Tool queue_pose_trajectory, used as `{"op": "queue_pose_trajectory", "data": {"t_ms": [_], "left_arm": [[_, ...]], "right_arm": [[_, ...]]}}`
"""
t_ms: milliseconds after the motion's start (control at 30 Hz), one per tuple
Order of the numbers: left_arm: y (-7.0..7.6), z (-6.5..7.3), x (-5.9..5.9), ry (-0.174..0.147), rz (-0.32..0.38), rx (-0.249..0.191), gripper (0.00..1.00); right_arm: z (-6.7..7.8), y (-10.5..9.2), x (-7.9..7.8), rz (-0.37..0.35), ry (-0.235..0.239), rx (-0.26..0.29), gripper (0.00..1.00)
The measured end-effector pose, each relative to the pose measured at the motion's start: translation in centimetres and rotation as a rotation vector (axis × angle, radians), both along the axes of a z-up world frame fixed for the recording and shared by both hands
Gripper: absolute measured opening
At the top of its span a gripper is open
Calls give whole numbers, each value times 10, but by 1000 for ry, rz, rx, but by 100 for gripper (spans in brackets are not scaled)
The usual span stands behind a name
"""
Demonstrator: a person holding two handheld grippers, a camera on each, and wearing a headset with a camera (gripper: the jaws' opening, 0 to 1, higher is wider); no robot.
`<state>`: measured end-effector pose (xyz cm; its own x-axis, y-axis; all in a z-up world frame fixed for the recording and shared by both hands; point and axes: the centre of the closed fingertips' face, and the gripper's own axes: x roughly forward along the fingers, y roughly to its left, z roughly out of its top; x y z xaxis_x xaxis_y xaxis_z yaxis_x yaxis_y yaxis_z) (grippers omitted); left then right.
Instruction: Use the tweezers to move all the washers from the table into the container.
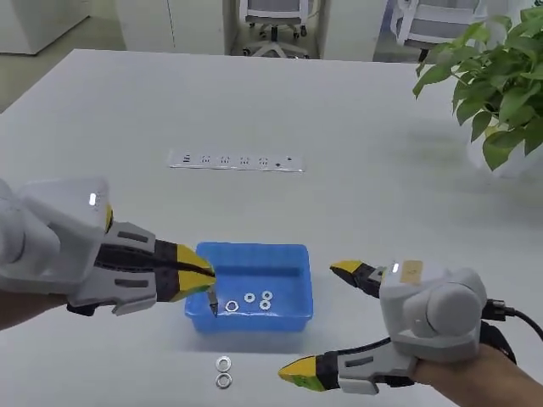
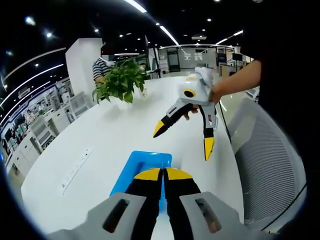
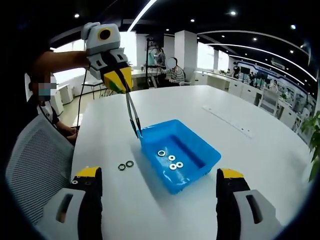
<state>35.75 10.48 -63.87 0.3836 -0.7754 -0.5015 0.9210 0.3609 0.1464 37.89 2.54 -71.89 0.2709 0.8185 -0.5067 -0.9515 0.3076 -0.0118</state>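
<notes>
Washers [image 1: 250,298], flat metal rings, dot rectangular blue container [image 1: 254,250].

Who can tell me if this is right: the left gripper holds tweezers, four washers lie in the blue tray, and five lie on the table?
One slip: two washers, not five, lie on the table, as the right gripper view shows. The left gripper does hold tweezers, and four washers lie in the blue tray.
</notes>
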Motion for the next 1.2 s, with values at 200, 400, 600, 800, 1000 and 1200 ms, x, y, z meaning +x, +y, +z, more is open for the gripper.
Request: {"op": "queue_pose_trajectory", "data": {"t_ms": [200, 400, 600, 800, 1000, 1200], "left_arm": [[-3, -3, -7, 2, -10, -1, 5], [-7, -10, -14, 9, -25, -1, 5], [-10, -17, -20, 23, -34, 1, 5], [-14, -26, -27, 44, -45, -1, 5], [-18, -32, -31, 59, -54, -1, 5], [-22, -40, -35, 80, -63, 0, 5]], "right_arm": [[0, -2, -1, -10, -1, -4, 100], [0, -2, -1, -10, 1, -1, 100], [-3, -2, -4, -5, 3, -12, 100], [-6, -4, -7, -3, 8, -21, 100], [-9, -5, -8, 1, 10, -31, 100], [-11, -5, -10, 4, 11, -38, 100]]}}
